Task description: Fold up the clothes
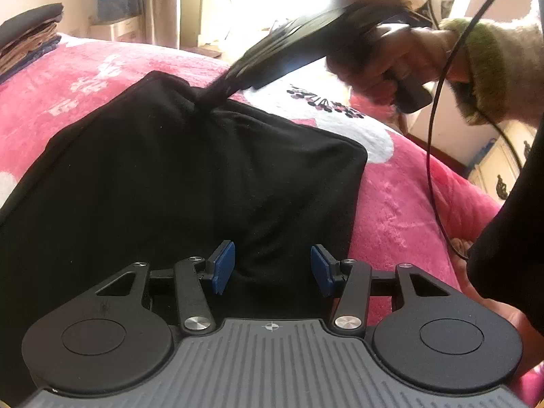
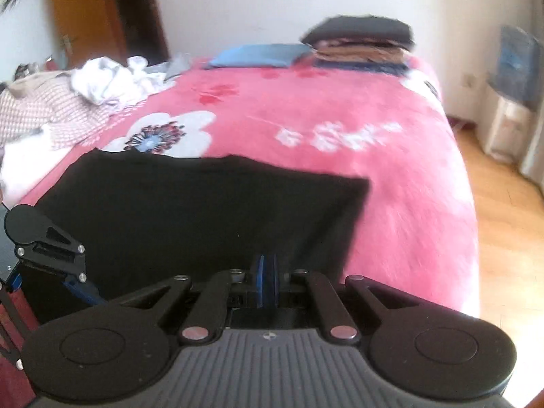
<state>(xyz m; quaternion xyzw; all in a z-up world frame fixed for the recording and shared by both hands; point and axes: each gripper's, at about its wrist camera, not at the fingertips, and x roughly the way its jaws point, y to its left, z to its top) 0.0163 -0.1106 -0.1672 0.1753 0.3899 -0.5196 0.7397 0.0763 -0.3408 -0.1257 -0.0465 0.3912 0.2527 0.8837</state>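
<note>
Only the left wrist view shows the right gripper (image 1: 207, 102) pinching a raised corner of the black cotton garment (image 1: 163, 187), which lies on the pink floral fleece blanket (image 2: 391, 187); the left gripper (image 1: 268, 268) hovers half-open over the near fold

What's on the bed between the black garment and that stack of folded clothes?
Only bare pink blanket between the black garment and the stack, seen in the right wrist view.

Left gripper (image 1: 272, 269): black linkage arms, silver screws, blue pads (image 1: 224, 267), ribbed grey base. Fuzzy green sleeve (image 1: 489, 64); black cable (image 1: 433, 142).
</note>
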